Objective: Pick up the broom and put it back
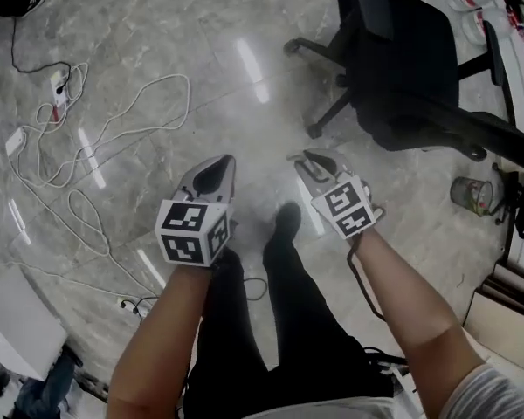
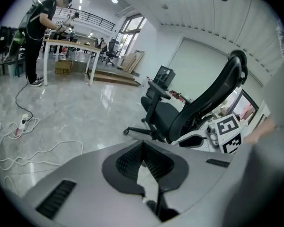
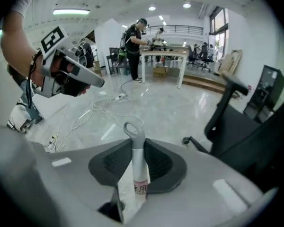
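My right gripper (image 3: 134, 143) is shut on the broom's handle (image 3: 138, 167), a white shaft with a pink label and a grey end with a hanging loop that sticks out past the pads. The rest of the broom is hidden. In the head view the right gripper (image 1: 302, 159) is held up over the floor in front of the person's legs, and the handle does not show there. My left gripper (image 1: 224, 166) hangs beside it at about the same height. Its pads (image 2: 128, 162) meet at the tips with nothing between them.
A black office chair (image 1: 402, 68) stands at the upper right, close to the right gripper. White cables (image 1: 96, 138) and a power strip (image 1: 59, 85) lie across the floor on the left. A small cup (image 1: 470, 195) sits at the right. A person (image 3: 132, 41) stands at a far table (image 3: 165, 55).
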Tool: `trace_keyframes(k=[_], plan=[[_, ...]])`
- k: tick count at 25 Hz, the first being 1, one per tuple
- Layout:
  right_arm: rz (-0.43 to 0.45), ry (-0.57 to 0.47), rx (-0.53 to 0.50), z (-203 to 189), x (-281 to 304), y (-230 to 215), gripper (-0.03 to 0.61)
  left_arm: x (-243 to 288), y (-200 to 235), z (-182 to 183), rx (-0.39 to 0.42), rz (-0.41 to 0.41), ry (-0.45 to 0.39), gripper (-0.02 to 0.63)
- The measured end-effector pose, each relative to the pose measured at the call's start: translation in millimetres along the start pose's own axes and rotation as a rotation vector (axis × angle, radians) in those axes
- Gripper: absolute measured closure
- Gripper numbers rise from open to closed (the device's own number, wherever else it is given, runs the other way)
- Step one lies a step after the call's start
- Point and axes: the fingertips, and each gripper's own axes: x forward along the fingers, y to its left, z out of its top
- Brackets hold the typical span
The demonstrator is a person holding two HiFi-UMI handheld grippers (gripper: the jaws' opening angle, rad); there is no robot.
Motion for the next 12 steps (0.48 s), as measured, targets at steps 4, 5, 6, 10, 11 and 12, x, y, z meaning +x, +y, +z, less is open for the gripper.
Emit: trace_keyframes(k=[4,5,6,10,11,12], plan=[[-0.156,-0.118,0.07,38.7,-142.8,-54.3,0.494,-41.4,-76.7,83.5,0.024,-0.014,-0.036,0.609],[-0.197,-0.147,0.099,45.3,-175.5,-68.5,0.494,-49.2,-94.9,105.1,0.041,-0.022,-0.042,0.609],[-0.237,-0.175,0.129,51.5,-206.8,-84.2,0.494,-55.4,-113.0,128.3,0.061,-0.03,-0.049,0.609],[-0.38,-0.265,0.257,56.0,-322.9,-141.8,0.494,-80.8,-191.2,207.1,0.129,-0.053,-0.084,0.608],[-0.409,-0.28,0.293,50.8,-346.4,-152.0,0.494,-89.2,-209.8,219.5,0.141,-0.057,-0.093,0.609],[-0.433,-0.293,0.332,43.7,-367.2,-160.9,0.494,-97.8,-227.8,229.0,0.153,-0.059,-0.099,0.608]])
